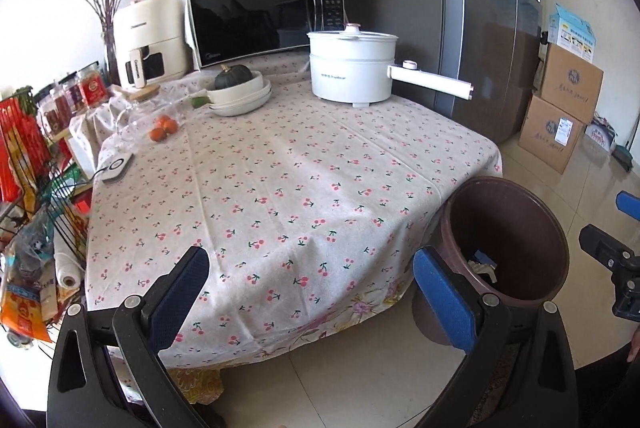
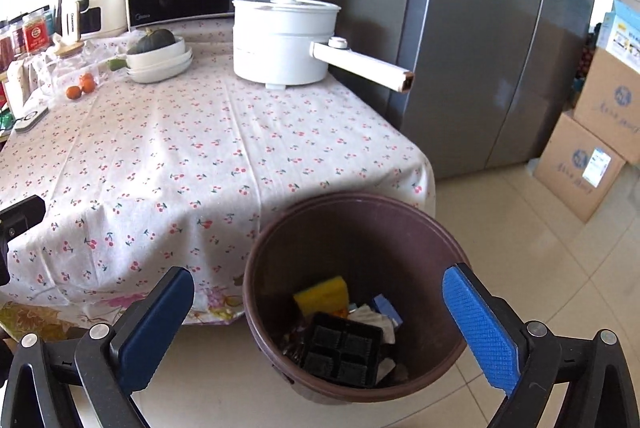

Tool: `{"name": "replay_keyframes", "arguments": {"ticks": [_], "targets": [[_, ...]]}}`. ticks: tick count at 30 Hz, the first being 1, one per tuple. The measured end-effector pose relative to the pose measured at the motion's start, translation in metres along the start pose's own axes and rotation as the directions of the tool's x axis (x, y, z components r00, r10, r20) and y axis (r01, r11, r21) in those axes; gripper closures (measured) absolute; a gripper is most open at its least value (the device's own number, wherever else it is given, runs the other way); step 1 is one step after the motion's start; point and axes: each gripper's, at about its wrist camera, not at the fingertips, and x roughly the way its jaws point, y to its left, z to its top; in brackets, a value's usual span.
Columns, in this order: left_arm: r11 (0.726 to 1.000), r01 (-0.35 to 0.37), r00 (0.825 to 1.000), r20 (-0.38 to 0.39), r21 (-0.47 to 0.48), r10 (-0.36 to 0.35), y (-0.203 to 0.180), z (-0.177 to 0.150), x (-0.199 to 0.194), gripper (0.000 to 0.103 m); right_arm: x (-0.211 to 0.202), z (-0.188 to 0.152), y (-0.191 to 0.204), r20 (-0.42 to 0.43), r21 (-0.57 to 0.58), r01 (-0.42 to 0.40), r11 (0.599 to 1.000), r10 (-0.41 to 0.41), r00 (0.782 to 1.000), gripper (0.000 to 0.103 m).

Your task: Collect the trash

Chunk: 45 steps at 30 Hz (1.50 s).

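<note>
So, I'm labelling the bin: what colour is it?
Dark reddish-brown bin, clearest in the right wrist view.

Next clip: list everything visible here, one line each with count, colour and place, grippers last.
trash bin: 1, brown, on floor at table's near right corner
trash: several pieces, black tray, yellow and white scraps, inside bin
table: 1, cherry-print cloth
electric pot: 1, white, back right of table
microwave: 1, black, back of table, cloth on top
air fryer: 1, cream, left of microwave
bowls: stack, white, with dark green squash
oranges: about 3, left side of table
fridge: 1, grey, right of table
cardboard boxes: several, brown, far right on floor
left gripper: open, empty
right gripper: open, above bin
</note>
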Motion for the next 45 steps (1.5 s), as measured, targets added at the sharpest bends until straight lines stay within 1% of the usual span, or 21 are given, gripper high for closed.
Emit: {"name": "replay_keyframes", "arguments": {"ticks": [3, 6, 13, 23, 45], "targets": [[1.0, -0.001, 1.0, 0.008, -0.014, 0.001, 0.008, -0.002, -0.004, 0.0, 0.001, 0.0, 0.007, 0.014, 0.011, -0.008, 1.0, 0.008, 1.0, 0.001], [1.0, 0.001, 1.0, 0.008, -0.017, -0.001, 0.011, -0.002, -0.004, 0.0, 0.004, 0.002, 0.013, 0.018, 0.001, 0.006, 1.0, -0.006, 1.0, 0.001], [1.0, 0.014, 1.0, 0.003, -0.014, -0.014, 0.008, -0.003, -0.005, 0.0, 0.008, 0.002, 0.02, 0.012, -0.008, 0.011, 1.0, -0.011, 1.0, 0.001], [1.0, 0.019, 1.0, 0.0, 0.003, -0.019, 0.004, -0.005, -0.004, 0.0, 0.009, -0.001, 0.016, -0.001, 0.002, 0.008, 1.0, -0.008, 1.0, 0.001], [1.0, 0.021, 1.0, -0.001, 0.007, -0.021, 0.002, -0.005, -0.004, 0.0, 0.01, -0.002, 0.016, -0.011, 0.0, 0.013, 1.0, -0.013, 1.0, 0.001]]}}
